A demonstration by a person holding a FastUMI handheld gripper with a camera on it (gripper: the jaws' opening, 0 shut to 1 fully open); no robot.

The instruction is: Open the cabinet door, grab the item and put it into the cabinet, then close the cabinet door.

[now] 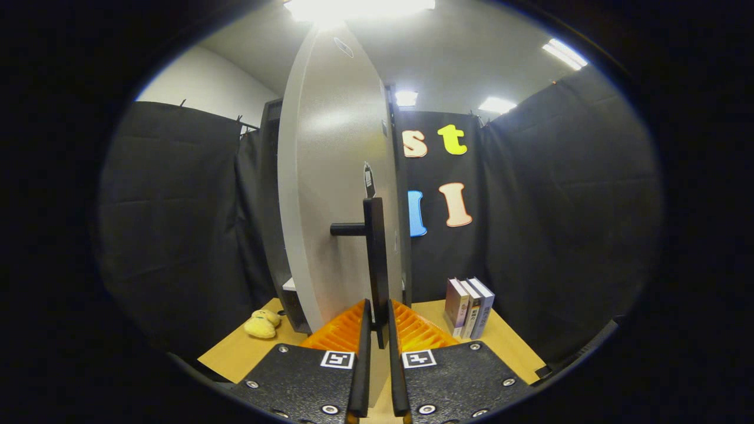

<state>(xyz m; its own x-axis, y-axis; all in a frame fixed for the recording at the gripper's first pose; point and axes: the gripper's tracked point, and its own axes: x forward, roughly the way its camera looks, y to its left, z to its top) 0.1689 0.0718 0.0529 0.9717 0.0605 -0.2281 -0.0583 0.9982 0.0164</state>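
A grey cabinet door [336, 194] stands swung out, edge-on just ahead of me, with the dark cabinet body [272, 206] behind it to the left. Its black bar handle [375, 259] runs vertically down between my fingers. My gripper [378, 321] is shut on that handle, both fingers pressing its lower end. A small yellow plush toy [262, 324] lies on the wooden table [235, 353], left of the door's foot and left of my fingers.
Three books [468, 307] stand upright on the table to the right, beyond my right finger. Black cloth walls close the booth on the left, back and right. The table's front edge runs just under my fingers.
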